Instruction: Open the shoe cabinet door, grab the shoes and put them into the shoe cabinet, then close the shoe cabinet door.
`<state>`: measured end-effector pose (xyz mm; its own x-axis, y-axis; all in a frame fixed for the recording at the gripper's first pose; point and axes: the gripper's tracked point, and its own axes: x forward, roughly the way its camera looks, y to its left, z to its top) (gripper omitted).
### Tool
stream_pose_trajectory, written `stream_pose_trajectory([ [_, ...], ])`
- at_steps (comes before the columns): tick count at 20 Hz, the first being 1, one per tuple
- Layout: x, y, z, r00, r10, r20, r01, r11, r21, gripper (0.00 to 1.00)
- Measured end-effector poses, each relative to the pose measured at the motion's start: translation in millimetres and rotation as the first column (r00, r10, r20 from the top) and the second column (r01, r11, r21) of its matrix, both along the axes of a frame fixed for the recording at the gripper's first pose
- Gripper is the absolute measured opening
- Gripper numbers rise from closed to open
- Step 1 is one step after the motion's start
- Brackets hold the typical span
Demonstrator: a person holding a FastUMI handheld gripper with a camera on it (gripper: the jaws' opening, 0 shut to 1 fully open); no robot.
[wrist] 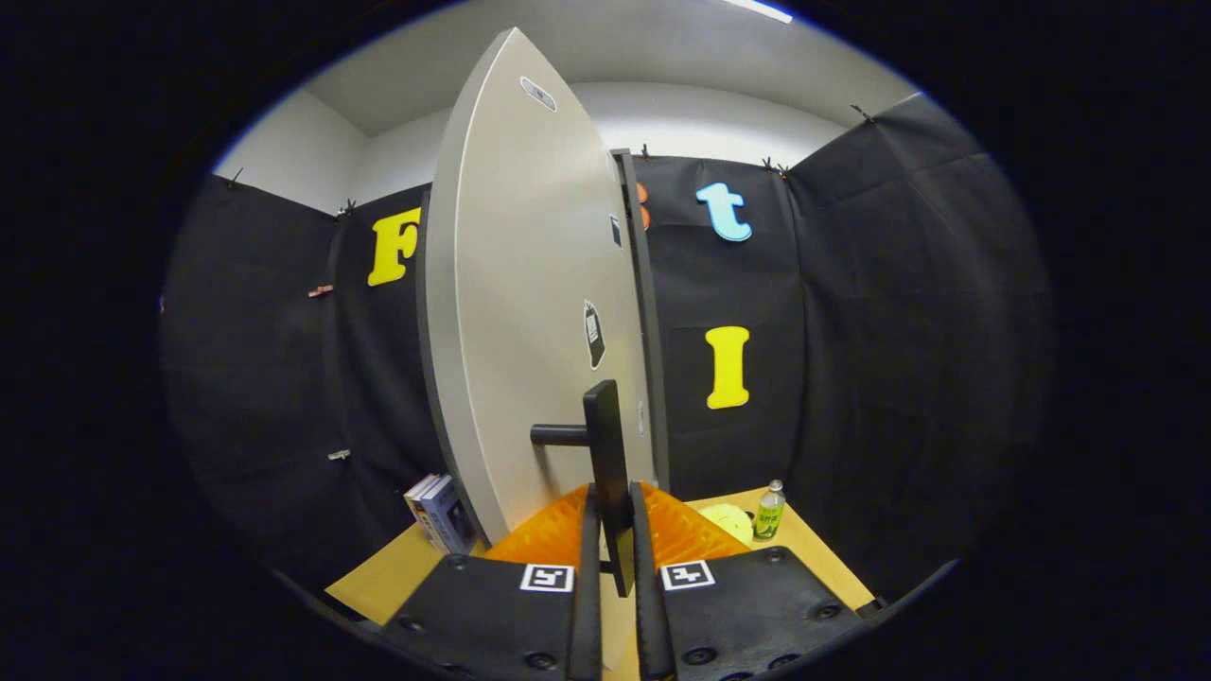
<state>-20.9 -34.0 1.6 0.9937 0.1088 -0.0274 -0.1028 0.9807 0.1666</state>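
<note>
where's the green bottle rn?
In the gripper view, the green bottle stands upright on the table, beyond the gripper and to its right, beside a pale yellow round thing; the fingers are clamped on the door handle.

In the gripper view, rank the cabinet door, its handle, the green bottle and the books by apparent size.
1. Cabinet door
2. Handle, held in the tongs
3. Books and green bottle: similar, distance makes this unsure.

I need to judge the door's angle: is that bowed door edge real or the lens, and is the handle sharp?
Gripper view: the door bows like a lens shape, which looks like fisheye distortion; soft glare on its upper panel; the handle, clamped between the gripper fingers, is sharp and dark; the bottle beyond is small but clear.
</note>
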Motion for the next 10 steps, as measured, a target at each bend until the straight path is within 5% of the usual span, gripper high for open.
stream_pose_trajectory([
  [10, 0.7, -50.6, -3.0, 1.000, 0.006, -0.019, -0.006, 1.000, -0.003, 0.17],
])
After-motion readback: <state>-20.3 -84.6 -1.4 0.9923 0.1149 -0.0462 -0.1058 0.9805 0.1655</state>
